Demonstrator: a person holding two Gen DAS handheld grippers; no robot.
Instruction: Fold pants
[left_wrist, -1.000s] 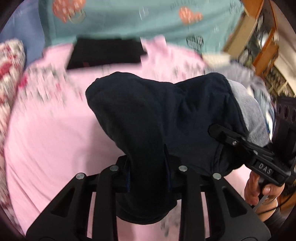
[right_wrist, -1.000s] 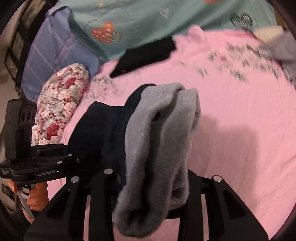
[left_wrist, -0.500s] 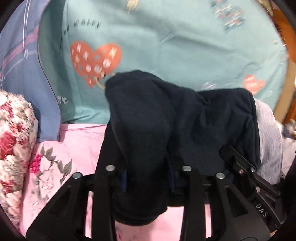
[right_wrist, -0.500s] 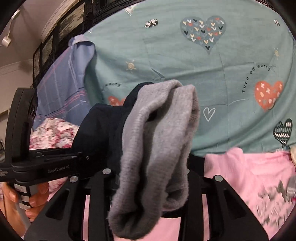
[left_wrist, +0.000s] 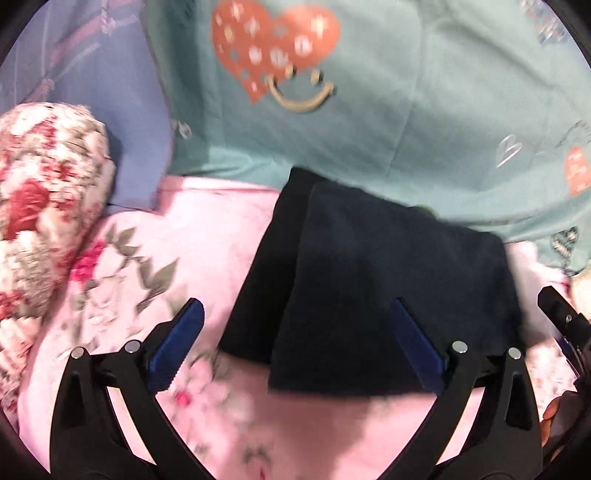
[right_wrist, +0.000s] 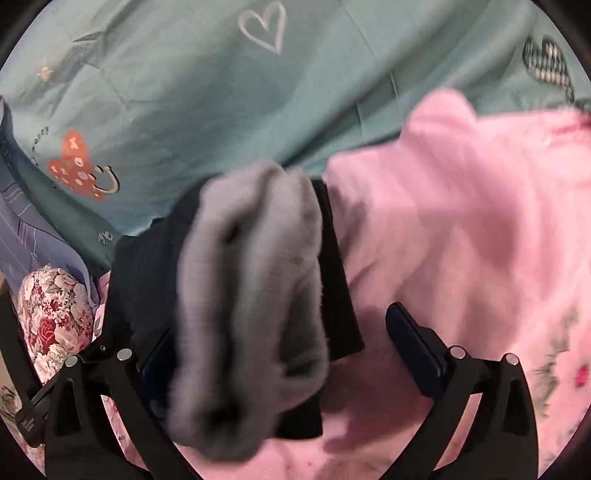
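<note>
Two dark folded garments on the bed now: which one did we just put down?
The navy pants, with the grey lining, lying on top between the open left gripper and right gripper. The black garment sticks out beneath, to their left.

Pants (left_wrist: 388, 288): dark matt cloth, grey fleecy lining (right_wrist: 251, 295); pink sheet (left_wrist: 207, 236) soft cloth.

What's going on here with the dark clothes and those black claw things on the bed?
A person is folding pants using a two-finger gripper in each hand. The folded dark pants lie on the pink bedsheet, against a teal blanket, partly over another dark folded garment. Both the left gripper and the right gripper have just opened wide and let go. In the right view the pants' grey waistband sits between the spread fingers, no longer pinched.
</note>
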